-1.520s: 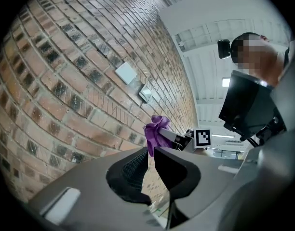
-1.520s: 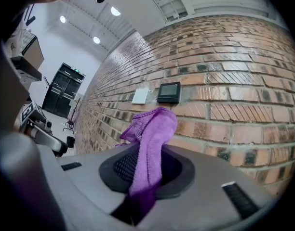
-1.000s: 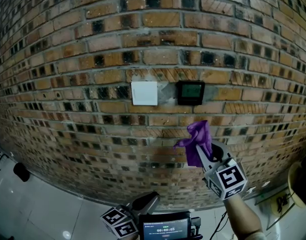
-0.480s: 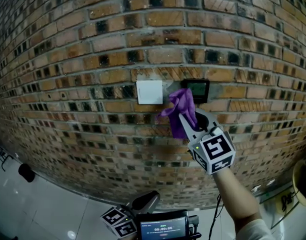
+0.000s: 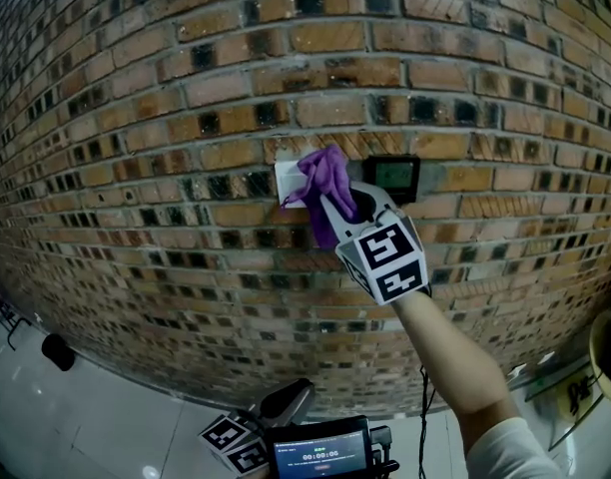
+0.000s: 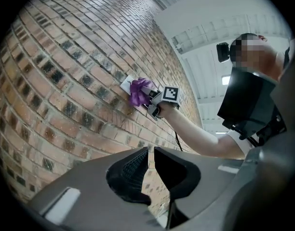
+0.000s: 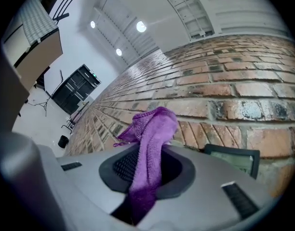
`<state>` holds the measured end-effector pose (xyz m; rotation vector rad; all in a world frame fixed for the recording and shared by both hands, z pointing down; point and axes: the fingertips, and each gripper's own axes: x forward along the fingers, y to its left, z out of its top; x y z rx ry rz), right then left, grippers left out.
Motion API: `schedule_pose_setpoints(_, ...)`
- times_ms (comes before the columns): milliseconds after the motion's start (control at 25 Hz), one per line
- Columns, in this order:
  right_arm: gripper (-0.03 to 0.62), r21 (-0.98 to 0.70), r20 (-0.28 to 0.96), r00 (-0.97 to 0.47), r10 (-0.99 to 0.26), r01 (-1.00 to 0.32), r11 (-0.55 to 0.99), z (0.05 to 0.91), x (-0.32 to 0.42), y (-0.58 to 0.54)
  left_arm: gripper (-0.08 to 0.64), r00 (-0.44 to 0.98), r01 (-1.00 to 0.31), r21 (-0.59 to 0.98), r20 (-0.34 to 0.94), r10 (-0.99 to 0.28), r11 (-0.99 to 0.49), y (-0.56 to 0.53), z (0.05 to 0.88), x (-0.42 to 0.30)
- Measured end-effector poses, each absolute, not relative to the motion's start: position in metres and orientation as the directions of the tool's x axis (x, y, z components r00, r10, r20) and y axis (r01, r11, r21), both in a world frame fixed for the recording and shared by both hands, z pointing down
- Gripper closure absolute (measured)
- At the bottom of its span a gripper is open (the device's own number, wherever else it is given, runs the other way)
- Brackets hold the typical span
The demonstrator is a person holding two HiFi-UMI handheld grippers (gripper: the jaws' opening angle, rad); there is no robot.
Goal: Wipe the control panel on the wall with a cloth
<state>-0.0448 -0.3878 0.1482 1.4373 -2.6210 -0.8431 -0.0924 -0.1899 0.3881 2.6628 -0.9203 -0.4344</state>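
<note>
While the left gripper [image 5: 294, 401] hangs low at the bottom of the head view, left of centre, its jaws stand slightly apart. In the left gripper view [image 6: 150, 160] only a narrow strip of brick wall [image 5: 136, 118] shows between them, and nothing is held.

Higher, near the middle of the frame, a white plate [image 5: 285, 182] is fixed on the wall. The purple cloth [image 5: 323, 176] covers the right part of this plate. The right gripper [image 5: 337, 208] reaches up from the lower right on a bare forearm, and its jaws pinch the cloth; the right gripper view [image 7: 146, 177] shows the cloth [image 7: 150, 143] running up between both pads.

Just right of the cloth sits the dark panel [image 5: 393, 175] with a greenish screen. Whether the cloth touches the panel, I cannot tell.
</note>
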Motion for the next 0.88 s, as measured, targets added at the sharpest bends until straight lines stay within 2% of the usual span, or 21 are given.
schedule_pose_setpoints(880, 0.512, 0.476, -0.241, -0.433, -0.868, -0.832, 0.283, 0.135, 0.055, -0.386, 0.526, 0.799, -0.472, 0.362, -0.21, -0.564, -0.804, -0.189, 0.385, -0.052)
